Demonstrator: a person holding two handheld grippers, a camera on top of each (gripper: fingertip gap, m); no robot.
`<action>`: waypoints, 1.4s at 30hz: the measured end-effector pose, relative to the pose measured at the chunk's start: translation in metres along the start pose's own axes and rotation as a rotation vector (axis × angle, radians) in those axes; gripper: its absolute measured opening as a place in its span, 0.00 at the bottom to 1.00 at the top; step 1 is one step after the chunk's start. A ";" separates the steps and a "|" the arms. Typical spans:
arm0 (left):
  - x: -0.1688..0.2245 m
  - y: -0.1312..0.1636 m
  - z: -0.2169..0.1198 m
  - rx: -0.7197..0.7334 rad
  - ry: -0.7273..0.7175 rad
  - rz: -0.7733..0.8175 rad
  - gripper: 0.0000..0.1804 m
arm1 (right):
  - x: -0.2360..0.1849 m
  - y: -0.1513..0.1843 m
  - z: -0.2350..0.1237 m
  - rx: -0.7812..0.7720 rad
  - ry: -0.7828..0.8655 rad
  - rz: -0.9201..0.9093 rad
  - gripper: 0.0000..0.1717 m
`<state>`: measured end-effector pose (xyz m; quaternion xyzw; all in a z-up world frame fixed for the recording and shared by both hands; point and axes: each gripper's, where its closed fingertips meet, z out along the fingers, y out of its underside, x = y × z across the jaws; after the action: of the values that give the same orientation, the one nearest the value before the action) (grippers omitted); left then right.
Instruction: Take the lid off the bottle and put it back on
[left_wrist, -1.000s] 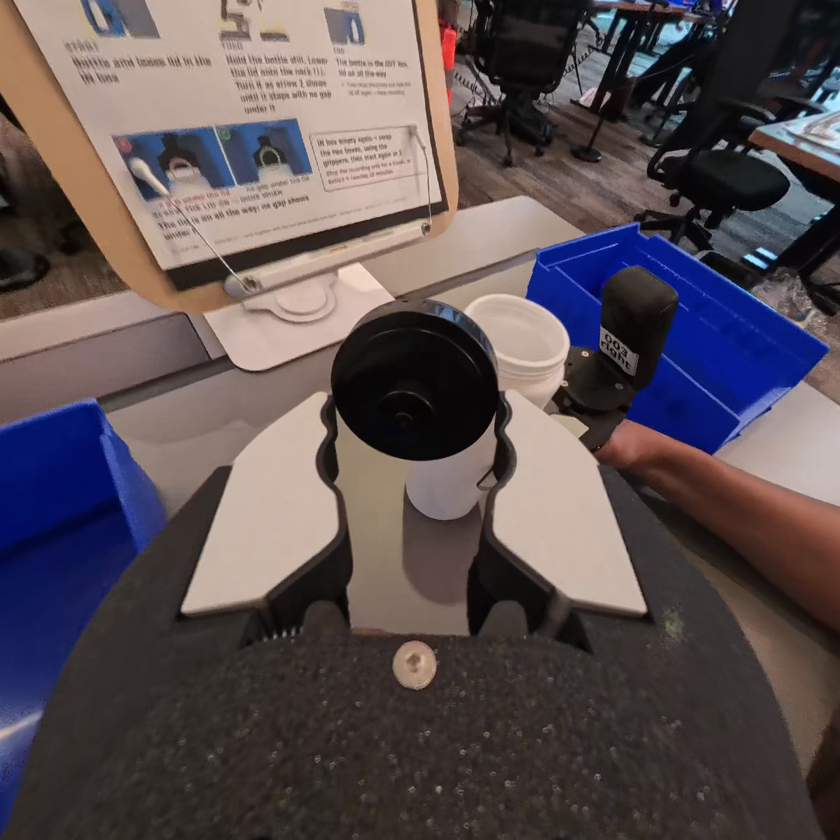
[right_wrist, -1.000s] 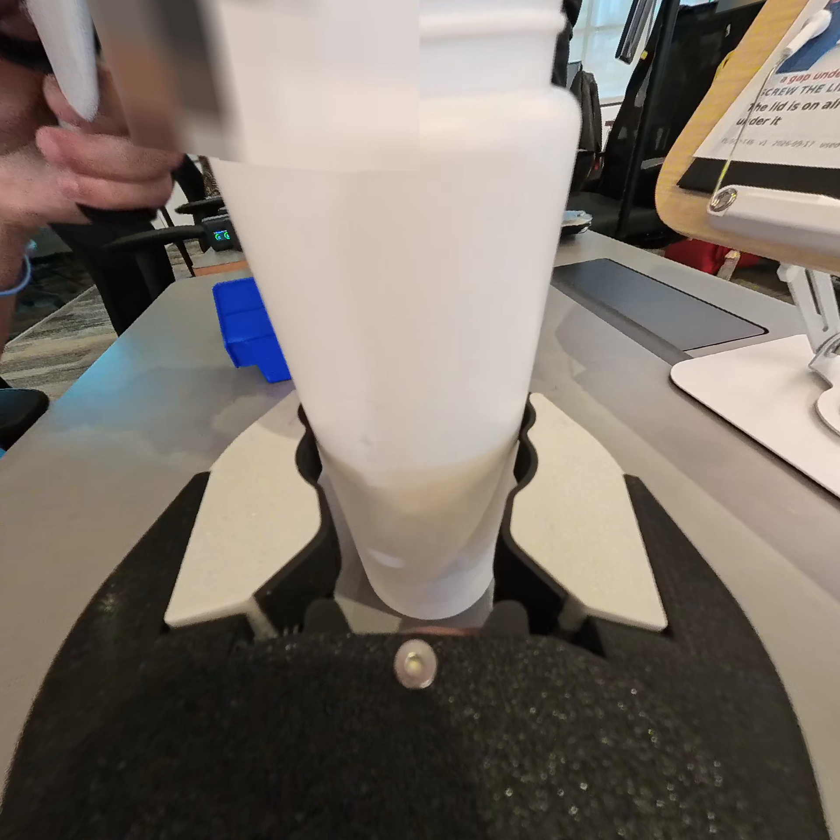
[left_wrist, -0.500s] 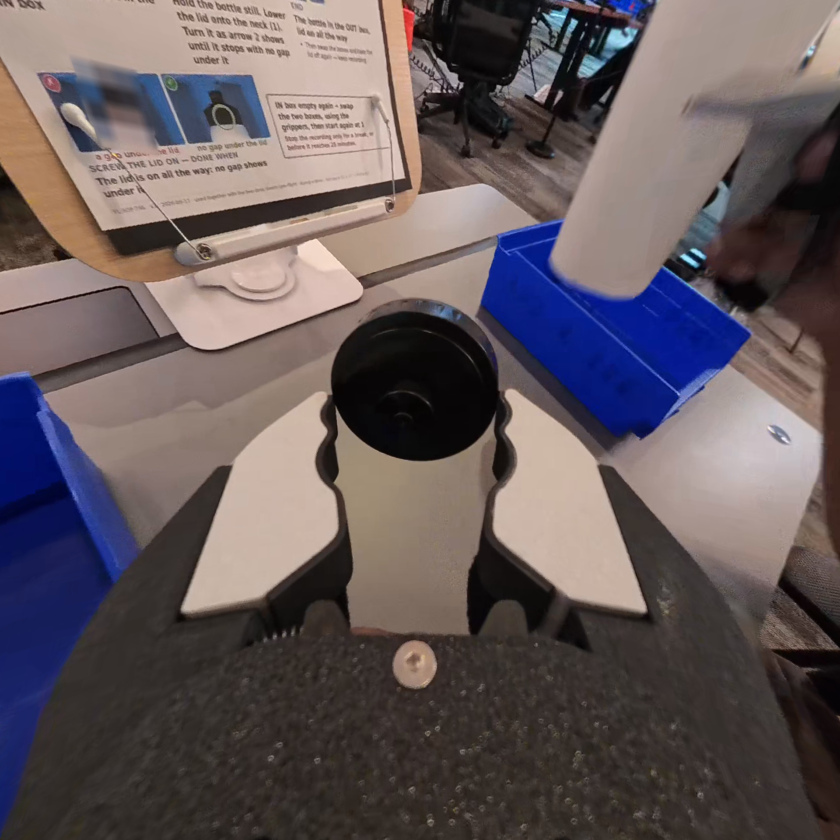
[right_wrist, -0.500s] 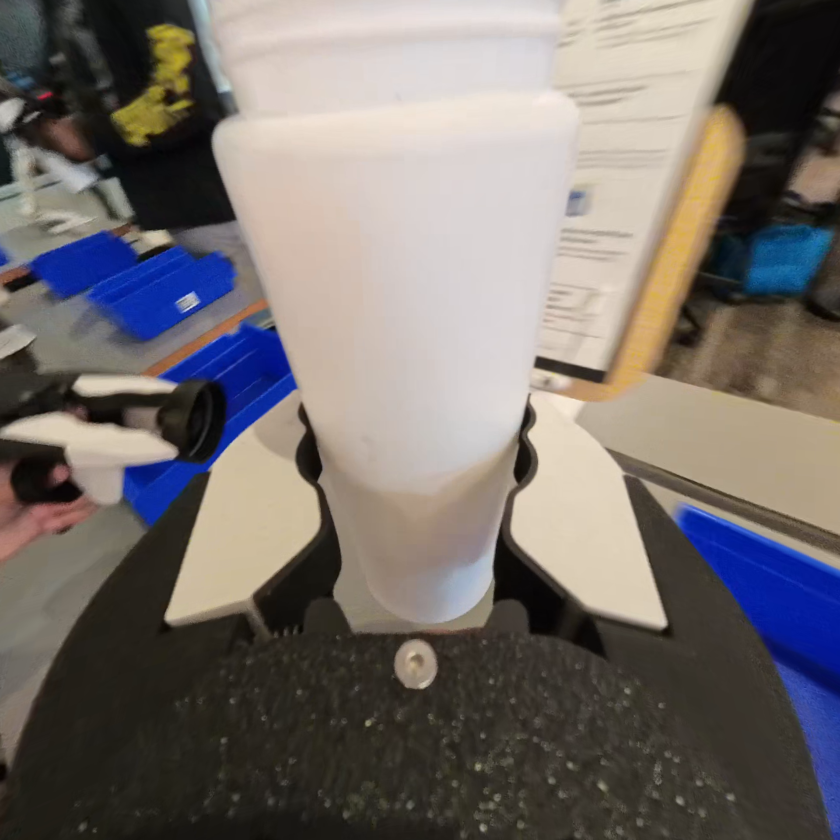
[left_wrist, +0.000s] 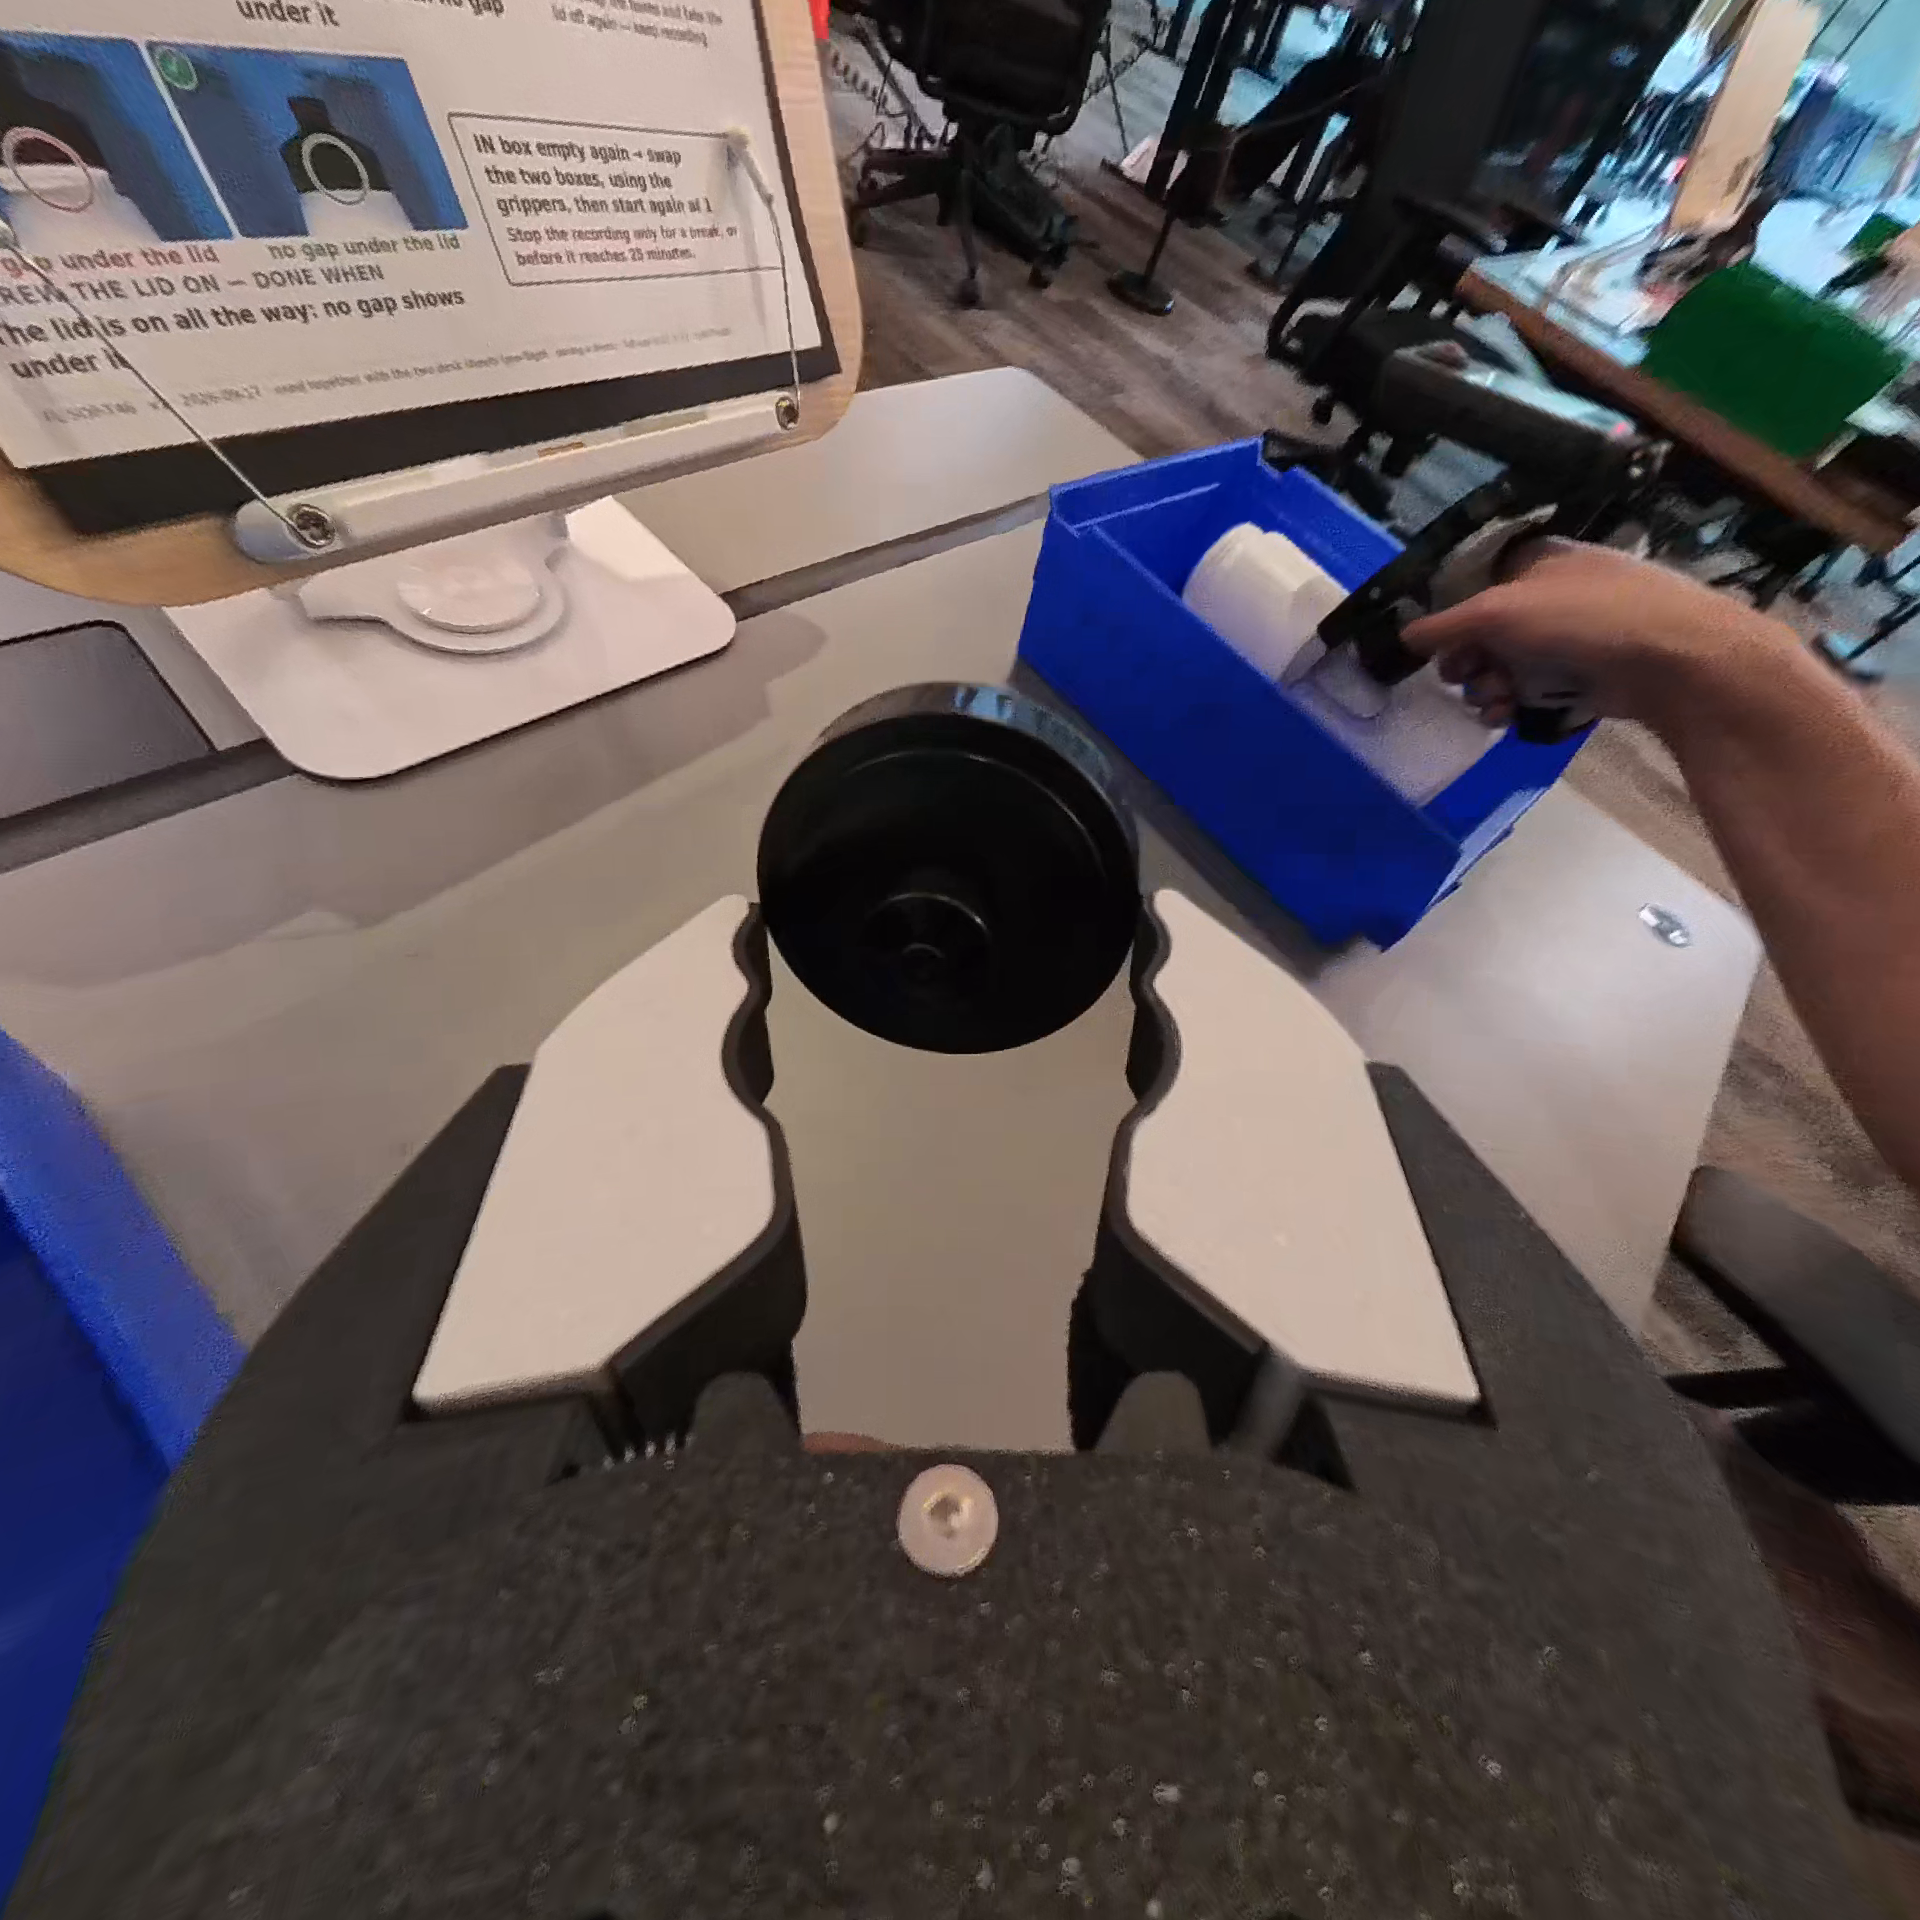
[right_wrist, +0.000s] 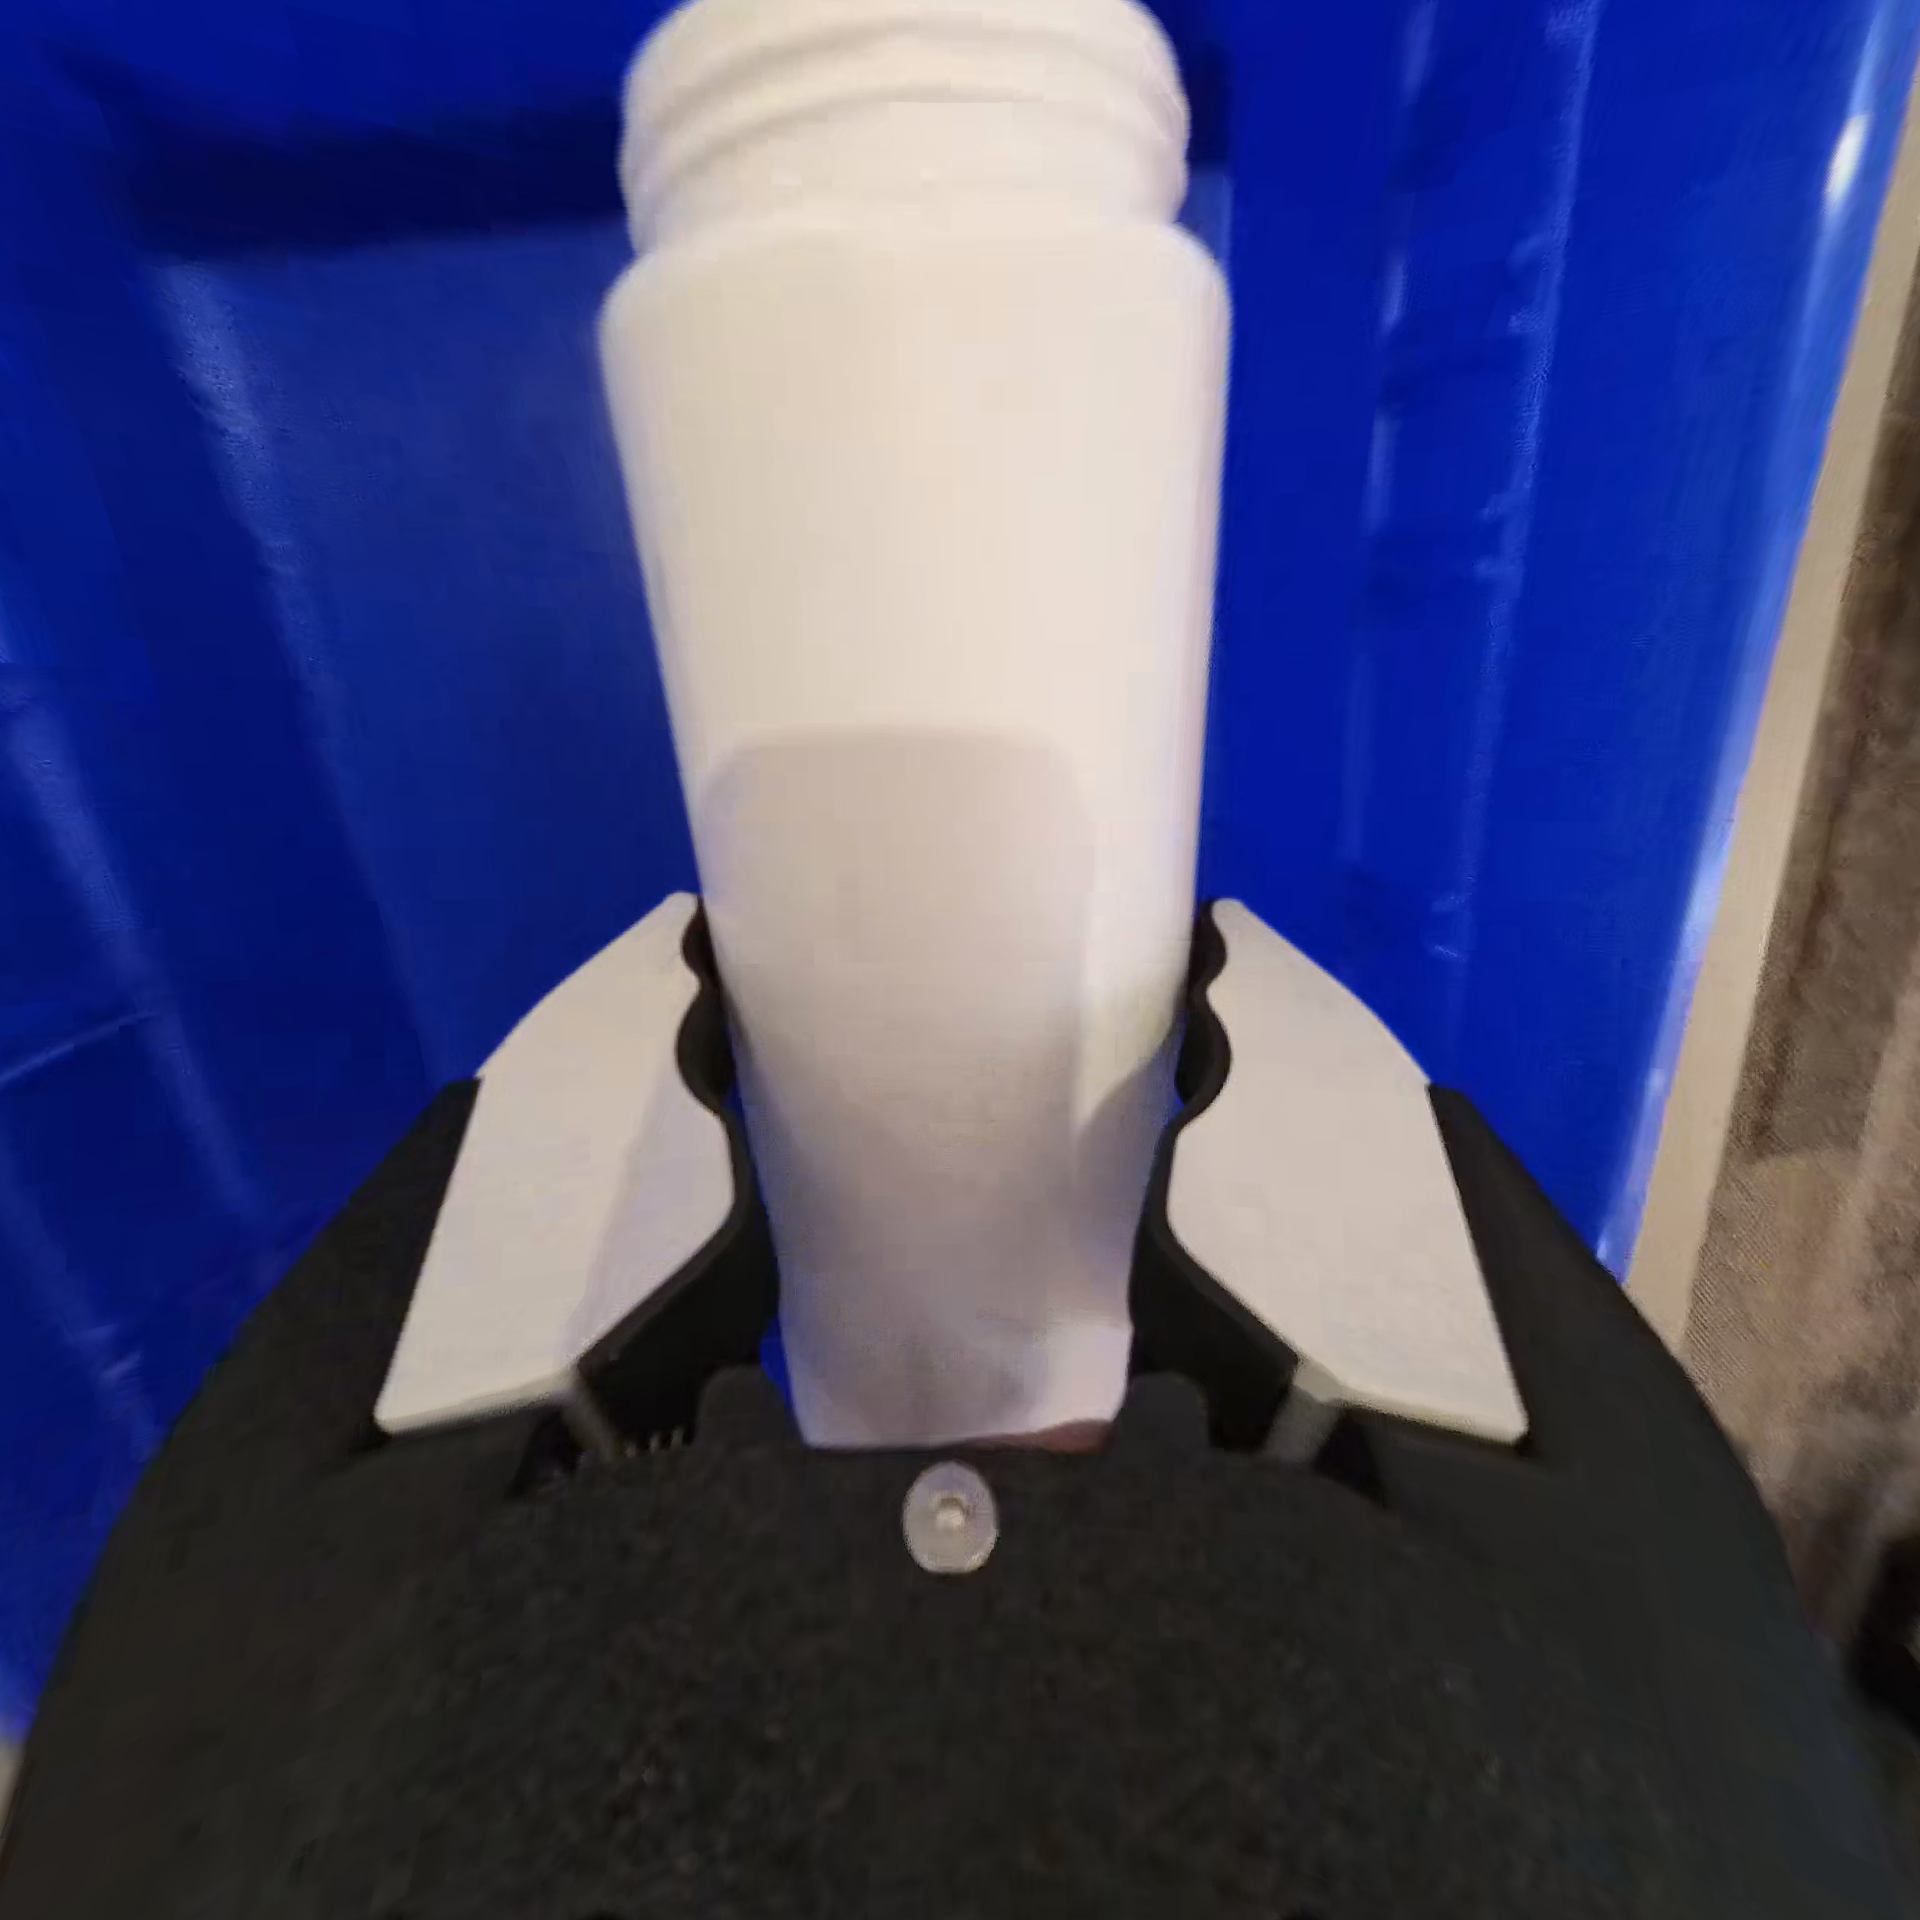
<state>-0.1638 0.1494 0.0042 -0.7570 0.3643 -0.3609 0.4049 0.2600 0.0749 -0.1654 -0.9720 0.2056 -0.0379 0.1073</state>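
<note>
The grey counter (left_wrist: 416, 935) runs back to a stand (left_wrist: 468, 644) with an instruction sheet; office chairs stand beyond on wood flooring. The left gripper (left_wrist: 948, 914) has its jaws clamped on the black lid (left_wrist: 940, 883) above the counter's middle. At the right edge, the right gripper (right_wrist: 951, 935) grips the white bottle (right_wrist: 914, 520), neck bare, inside a blue bin (left_wrist: 1226, 717). Another blue bin (left_wrist: 73, 1351) sits at the near left edge.
</note>
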 end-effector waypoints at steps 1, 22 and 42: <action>0.001 0.002 0.001 -0.007 -0.001 0.008 0.36 | 0.005 0.003 0.006 -0.026 0.029 0.004 0.49; 0.004 0.051 0.045 -0.216 -0.159 0.630 0.37 | -0.313 0.061 -0.186 0.437 -1.193 -0.590 0.44; 0.020 0.077 0.068 -0.298 -0.171 0.741 0.37 | -0.375 0.081 -0.135 0.227 -1.355 -0.469 0.11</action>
<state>-0.1172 0.1252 -0.0860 -0.6521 0.6258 -0.0694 0.4222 -0.1303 0.1295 -0.0632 -0.7833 -0.1251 0.5295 0.3005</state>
